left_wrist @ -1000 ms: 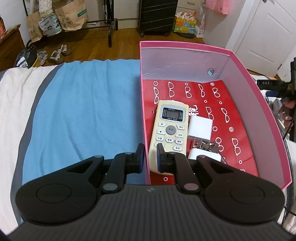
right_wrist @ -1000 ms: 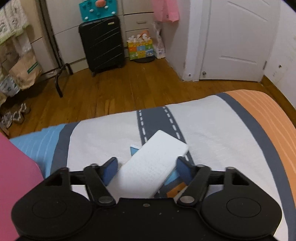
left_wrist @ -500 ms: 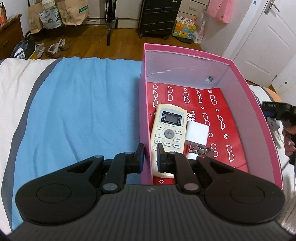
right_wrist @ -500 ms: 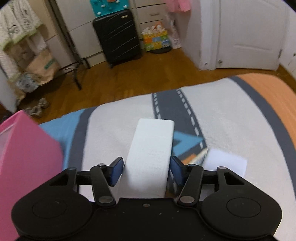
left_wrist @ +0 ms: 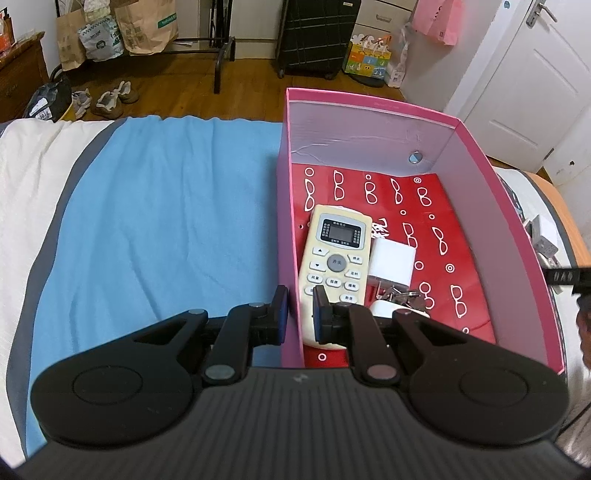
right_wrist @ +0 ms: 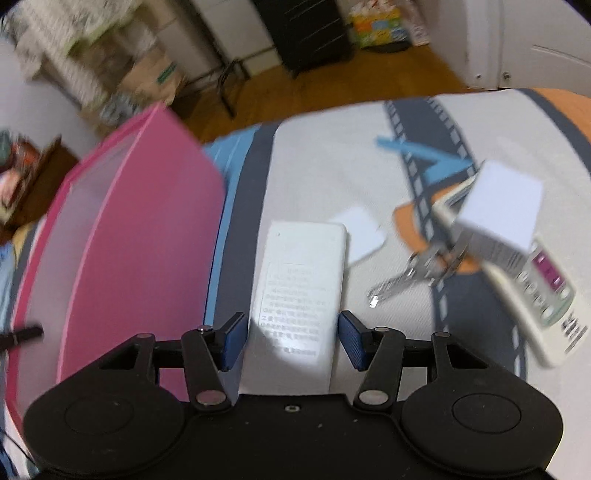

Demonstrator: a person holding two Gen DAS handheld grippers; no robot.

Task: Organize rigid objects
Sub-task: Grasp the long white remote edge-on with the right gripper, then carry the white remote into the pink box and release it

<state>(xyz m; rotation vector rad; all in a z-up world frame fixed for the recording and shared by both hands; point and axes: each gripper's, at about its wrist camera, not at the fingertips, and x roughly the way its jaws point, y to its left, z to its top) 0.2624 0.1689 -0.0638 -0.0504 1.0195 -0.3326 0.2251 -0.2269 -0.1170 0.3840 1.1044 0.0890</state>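
Note:
A pink box point(left_wrist: 509, 229) with a red patterned floor stands on the bed. Inside lie a cream remote point(left_wrist: 334, 266), a white charger point(left_wrist: 391, 264) and some keys point(left_wrist: 400, 295). My left gripper point(left_wrist: 297, 314) is shut on the box's left wall point(left_wrist: 288, 236), one finger on each side. My right gripper point(right_wrist: 291, 339) is shut on a white power bank point(right_wrist: 297, 291) and holds it above the bed, right of the pink box point(right_wrist: 122, 243). On the bed to its right lie a white cube charger point(right_wrist: 502, 210), a remote point(right_wrist: 535, 291), keys point(right_wrist: 410, 277) and a white card point(right_wrist: 360, 232).
Blue blanket point(left_wrist: 159, 229) covers the bed left of the box. Beyond the bed's edge are a wooden floor, a black suitcase point(left_wrist: 317, 37), paper bags point(left_wrist: 144, 26), shoes point(left_wrist: 110, 99) and a white door point(left_wrist: 532, 85). The right wrist view is motion-blurred.
My right gripper closed on the white power bank, lifted it and swung left toward the pink box. My left gripper kept its hold on the box wall.

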